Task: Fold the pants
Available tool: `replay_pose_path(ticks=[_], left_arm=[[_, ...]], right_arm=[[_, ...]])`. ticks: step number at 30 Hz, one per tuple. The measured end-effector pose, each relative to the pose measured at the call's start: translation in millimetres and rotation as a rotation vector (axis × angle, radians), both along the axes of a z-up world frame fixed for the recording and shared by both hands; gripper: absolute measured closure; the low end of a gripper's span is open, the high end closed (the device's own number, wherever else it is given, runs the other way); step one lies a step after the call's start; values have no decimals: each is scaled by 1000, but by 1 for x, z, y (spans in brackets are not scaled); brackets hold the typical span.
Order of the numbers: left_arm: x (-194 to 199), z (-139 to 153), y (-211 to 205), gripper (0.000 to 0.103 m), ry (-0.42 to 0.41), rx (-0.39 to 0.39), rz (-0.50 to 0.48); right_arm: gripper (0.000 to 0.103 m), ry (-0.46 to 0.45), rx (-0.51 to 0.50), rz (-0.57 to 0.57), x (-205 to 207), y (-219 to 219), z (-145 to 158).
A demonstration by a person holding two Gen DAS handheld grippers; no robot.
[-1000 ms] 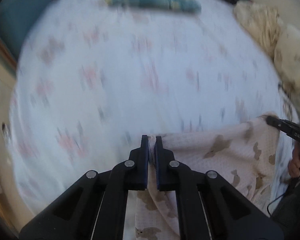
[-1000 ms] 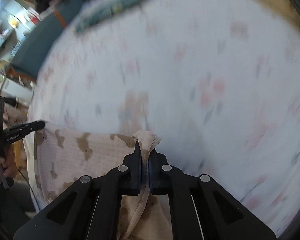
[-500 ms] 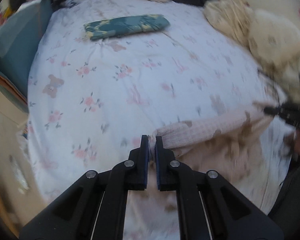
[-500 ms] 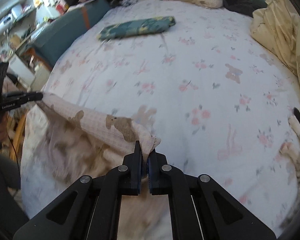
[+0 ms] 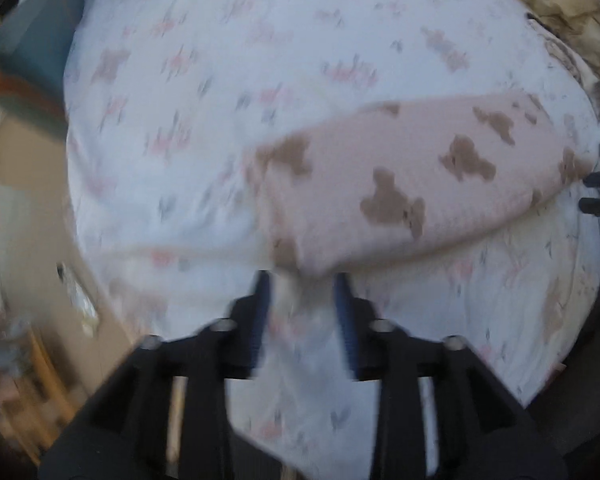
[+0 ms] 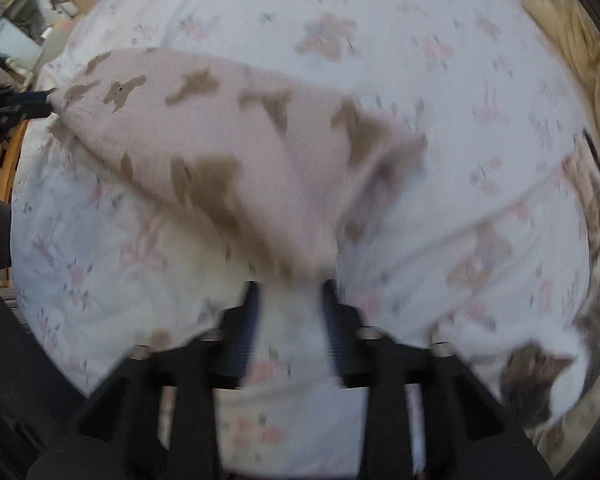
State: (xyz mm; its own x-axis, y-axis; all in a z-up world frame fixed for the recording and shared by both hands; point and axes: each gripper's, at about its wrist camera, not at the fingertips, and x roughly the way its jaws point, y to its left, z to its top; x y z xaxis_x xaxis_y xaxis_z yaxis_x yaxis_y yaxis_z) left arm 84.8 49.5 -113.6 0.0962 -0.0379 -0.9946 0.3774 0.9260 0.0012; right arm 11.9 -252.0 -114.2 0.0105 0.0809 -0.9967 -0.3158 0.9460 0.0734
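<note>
- The pants (image 5: pixel 412 184) are pale pink knit with brown bear-shaped patches. They lie doubled over into a long band on the bed (image 5: pixel 204 128), which wears a white sheet printed with small pink flowers and bears. Both views are blurred, so the fabric's finer detail cannot be made out.
- The left gripper (image 5: pixel 302 280) has just been opening; its blue-padded jaws now stand apart with only sheet showing between them. The near end of the pants sits just past the fingertips, and whether it brushes them cannot be told.
- The right gripper (image 6: pixel 290 286) has likewise just been opening. Its jaws are parted, and the bunched end of the pants (image 6: pixel 228 140) tapers down to the gap between the tips without being pinched.
- The band runs across the bed from one gripper to the other, near the bed's front edge.
- A grey-and-white cat (image 6: pixel 548 364) lies on the bed by the right gripper, apart from the pants.
</note>
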Motion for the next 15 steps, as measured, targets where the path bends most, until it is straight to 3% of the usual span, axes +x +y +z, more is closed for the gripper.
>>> replay_pose_path(ticks=[1, 4, 5, 7, 9, 11, 13, 15], left_arm=[[-2, 6, 6, 67, -4, -22, 15], [2, 36, 8, 66, -159, -108, 59], [6, 43, 1, 66, -215, -141, 74], [15, 41, -16, 66, -252, -175, 96], [25, 25, -36, 66, -237, -222, 119], [26, 7, -46, 66, -222, -294, 170], [20, -13, -52, 66, -184, -340, 223], [10, -41, -61, 66, -115, -295, 216]], right_arm=[[62, -1, -8, -12, -2, -5, 6], [62, -109, -44, -66, -1, -21, 39], [61, -176, -35, -99, 4, -25, 50], [64, -250, 60, -170, 17, -25, 60], [67, -266, 168, -237, 31, -16, 54], [71, -284, 212, -237, 40, 0, 41], [71, -269, 180, -213, 43, 19, 15], [71, -227, 135, -189, 40, 30, -6]])
